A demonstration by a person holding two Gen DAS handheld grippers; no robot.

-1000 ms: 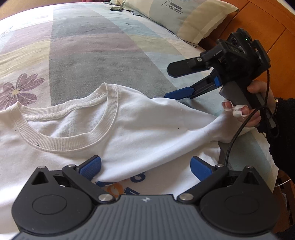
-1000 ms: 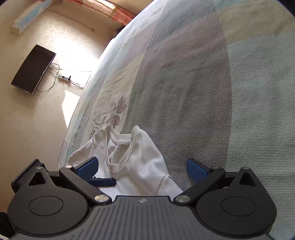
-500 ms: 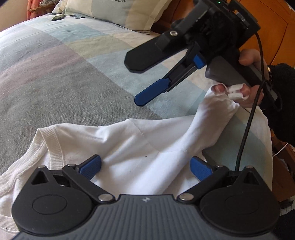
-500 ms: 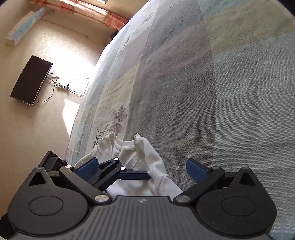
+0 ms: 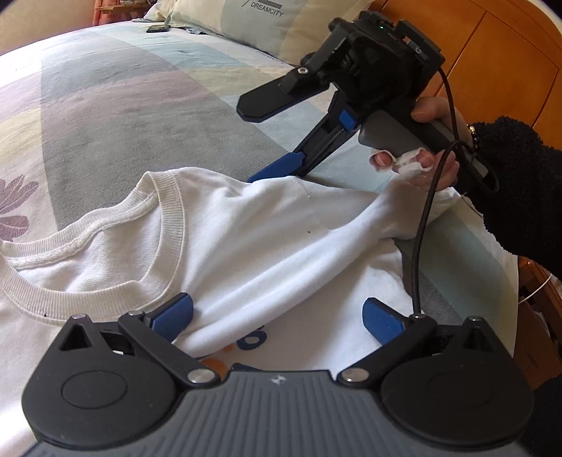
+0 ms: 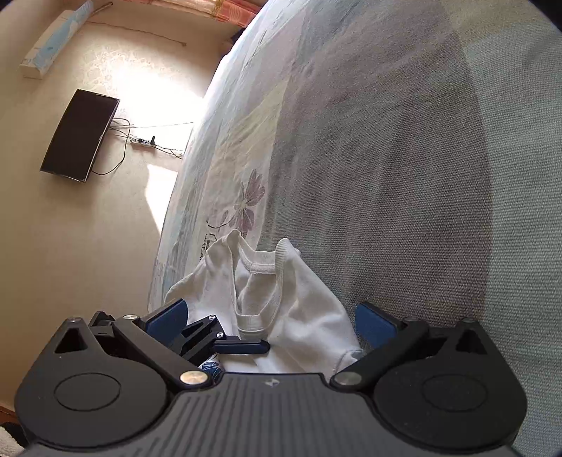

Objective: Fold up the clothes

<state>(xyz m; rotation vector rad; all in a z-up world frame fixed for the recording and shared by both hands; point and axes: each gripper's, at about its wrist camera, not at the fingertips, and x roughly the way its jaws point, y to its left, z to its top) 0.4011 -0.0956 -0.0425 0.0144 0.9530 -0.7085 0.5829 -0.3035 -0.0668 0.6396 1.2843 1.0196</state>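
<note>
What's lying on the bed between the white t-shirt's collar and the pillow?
Nothing: in the left wrist view only bare patterned bedspread stretches from the t-shirt collar to the pillow.

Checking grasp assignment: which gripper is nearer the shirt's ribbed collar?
Left. The left gripper sits over the shirt beside the collar. The right gripper is farther, at the shoulder edge past the collar.
</note>
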